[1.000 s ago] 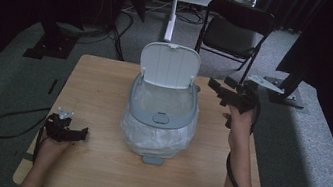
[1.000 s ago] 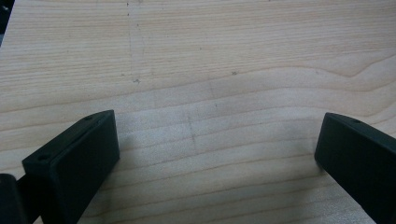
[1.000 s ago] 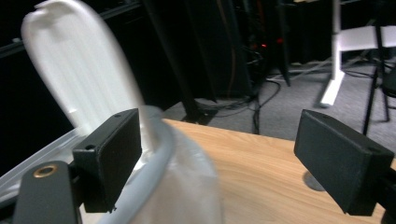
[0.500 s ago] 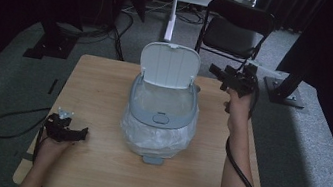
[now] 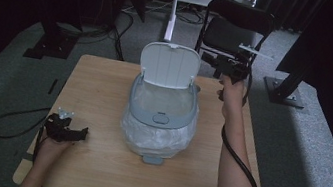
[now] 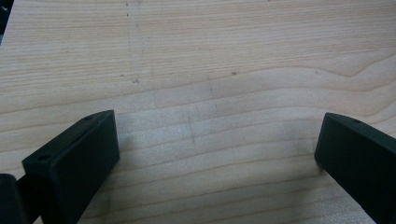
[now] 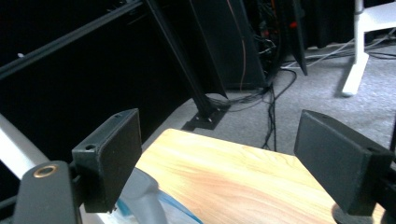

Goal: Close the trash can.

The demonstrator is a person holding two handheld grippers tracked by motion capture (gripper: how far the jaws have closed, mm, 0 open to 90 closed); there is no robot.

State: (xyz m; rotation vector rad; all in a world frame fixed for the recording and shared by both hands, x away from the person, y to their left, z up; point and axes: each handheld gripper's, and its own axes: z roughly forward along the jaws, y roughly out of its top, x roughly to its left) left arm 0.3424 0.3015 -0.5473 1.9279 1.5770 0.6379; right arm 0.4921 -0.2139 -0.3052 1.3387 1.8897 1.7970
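fingers of the right gripper (image 5: 212, 63) are spread wide with nothing between them; in the right gripper view both black fingers (image 7: 109, 156) frame bare table top and the floor beyond. right gripper is held above the far right part of the table (image 5: 100, 83), just beside the upright lid (image 5: 169, 66) of the bin (image 5: 160, 118), not touching it. fingers of the left gripper (image 5: 78, 133) are also spread wide and empty; the left gripper view shows one finger (image 6: 74, 161) at each side with plain wood grain between them. left gripper sits low at the near left part of the table, close to the near edge, well apart from the bin.

bin stands at the table's middle, lid hinged open at the far side and standing upright, grey rim around a clear plastic liner (image 5: 154, 139) that bulges over the body. open wood surrounds the bin on the left, right and near sides.

table surface is light wood. grey carpet (image 5: 298, 145) lies around it; a black chair (image 5: 236, 26) and a white stand (image 5: 176, 4) are behind the far edge, with cables (image 5: 113, 34) on the floor at the far left. a cable (image 5: 13, 120) trails off the left edge.
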